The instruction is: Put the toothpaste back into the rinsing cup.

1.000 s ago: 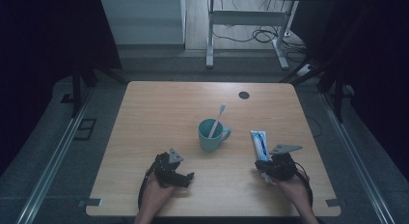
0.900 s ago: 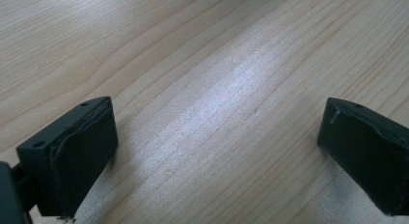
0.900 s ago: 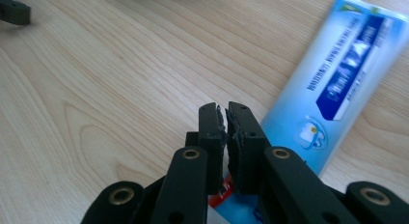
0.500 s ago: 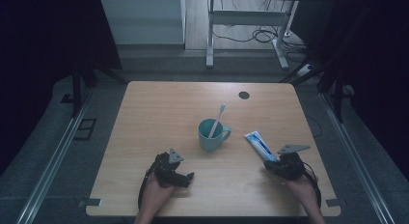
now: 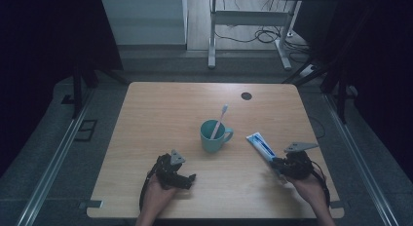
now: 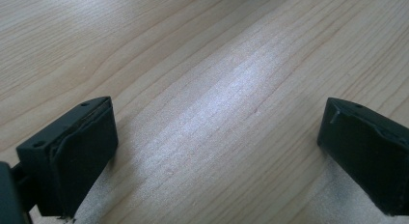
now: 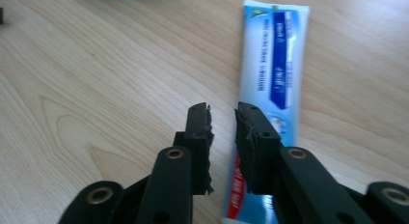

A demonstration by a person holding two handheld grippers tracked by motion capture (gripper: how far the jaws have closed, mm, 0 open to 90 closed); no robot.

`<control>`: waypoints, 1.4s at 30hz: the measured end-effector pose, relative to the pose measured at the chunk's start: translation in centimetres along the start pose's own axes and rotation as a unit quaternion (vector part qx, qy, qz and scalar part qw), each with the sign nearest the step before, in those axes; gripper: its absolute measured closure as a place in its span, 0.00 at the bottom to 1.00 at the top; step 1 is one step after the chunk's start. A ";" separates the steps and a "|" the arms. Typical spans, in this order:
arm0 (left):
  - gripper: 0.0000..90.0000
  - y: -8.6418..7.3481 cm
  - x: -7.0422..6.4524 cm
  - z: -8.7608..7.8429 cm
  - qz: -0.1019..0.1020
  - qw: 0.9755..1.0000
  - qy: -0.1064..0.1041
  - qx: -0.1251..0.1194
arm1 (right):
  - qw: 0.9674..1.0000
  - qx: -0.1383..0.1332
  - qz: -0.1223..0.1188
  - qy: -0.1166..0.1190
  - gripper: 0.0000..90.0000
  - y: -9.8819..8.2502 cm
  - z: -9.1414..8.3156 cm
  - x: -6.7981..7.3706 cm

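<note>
The right hand-held gripper (image 7: 223,119) has just been opening, its jaws slightly apart and released above the toothpaste tube (image 7: 272,64) lying flat on the table (image 5: 160,114). The left hand-held gripper (image 6: 217,137) rests wide open. Beyond them stands a teal mug (image 5: 213,137).

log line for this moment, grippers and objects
left gripper: open, on table | right gripper: jaws just opening, tube lies flat, released | mug: holds toothbrush

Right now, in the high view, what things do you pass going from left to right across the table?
Left gripper → teal mug holding a toothbrush → toothpaste tube → right gripper.
</note>
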State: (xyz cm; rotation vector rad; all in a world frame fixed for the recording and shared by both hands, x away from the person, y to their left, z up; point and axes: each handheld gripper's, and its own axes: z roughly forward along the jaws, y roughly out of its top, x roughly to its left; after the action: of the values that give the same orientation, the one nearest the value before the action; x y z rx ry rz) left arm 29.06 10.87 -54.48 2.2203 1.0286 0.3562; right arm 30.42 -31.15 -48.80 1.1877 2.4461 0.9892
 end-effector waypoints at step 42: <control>0.01 0.0 0.0 0.0 0.002 1.000 0.000 0.003 | 0.975 0.220 0.008 -0.007 0.50 4.9 5.3 -3.1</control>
State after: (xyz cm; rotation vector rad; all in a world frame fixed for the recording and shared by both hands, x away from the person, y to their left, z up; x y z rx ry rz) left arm 29.07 10.90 -54.45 2.2277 1.0257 0.3554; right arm 37.90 -28.88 -49.67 1.3347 2.7338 0.4442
